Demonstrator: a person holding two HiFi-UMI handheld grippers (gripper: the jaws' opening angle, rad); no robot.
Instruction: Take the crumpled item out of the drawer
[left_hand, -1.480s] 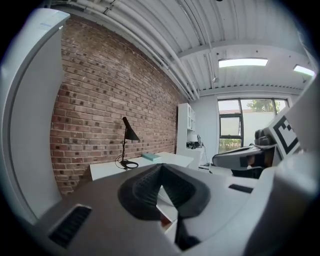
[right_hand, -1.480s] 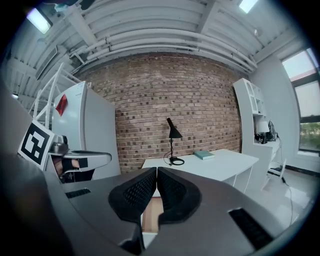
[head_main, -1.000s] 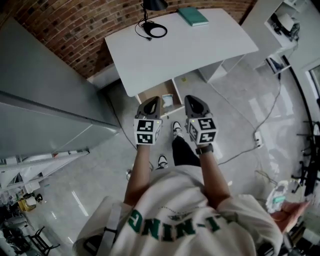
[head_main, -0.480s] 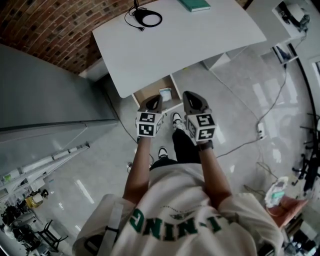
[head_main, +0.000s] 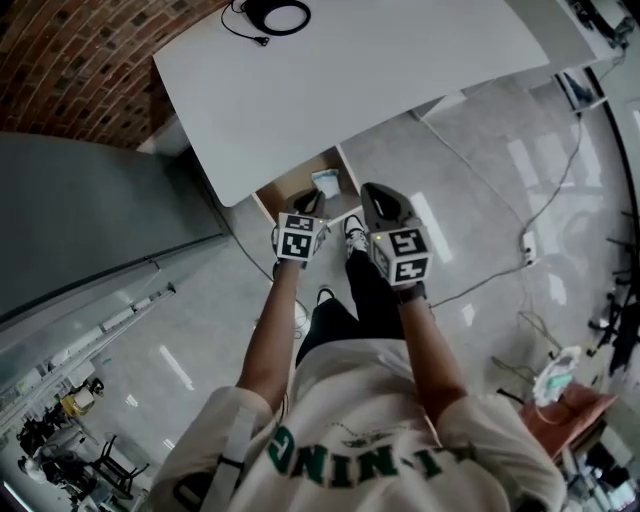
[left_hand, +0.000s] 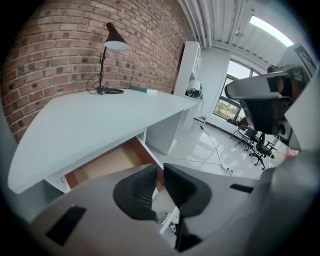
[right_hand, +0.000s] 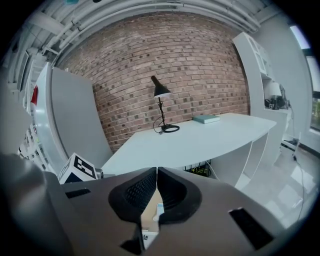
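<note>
Crumpled item (head_main: 325, 183), hard to make out, lies in the open drawer (head_main: 280, 193) under a white tabletop (head_main: 350, 70) by a brick wall (head_main: 80, 50). Left tongs (left_hand: 160, 167), empty, have just been opening; right tongs (right_hand: 156, 171) together.

This is a loft-style office. A bare red brick wall (right_hand: 165, 65) backs a wide white surface (head_main: 340, 70), which carries a black desk lamp (right_hand: 160, 91) and a teal book (right_hand: 206, 119). Nearby are a tall white shelf unit (left_hand: 189, 65), black swivel chairs (left_hand: 256, 147) by a large window (left_hand: 227, 95), white ceiling pipes (left_hand: 210, 20) and a polished grey floor (head_main: 200, 330).
</note>
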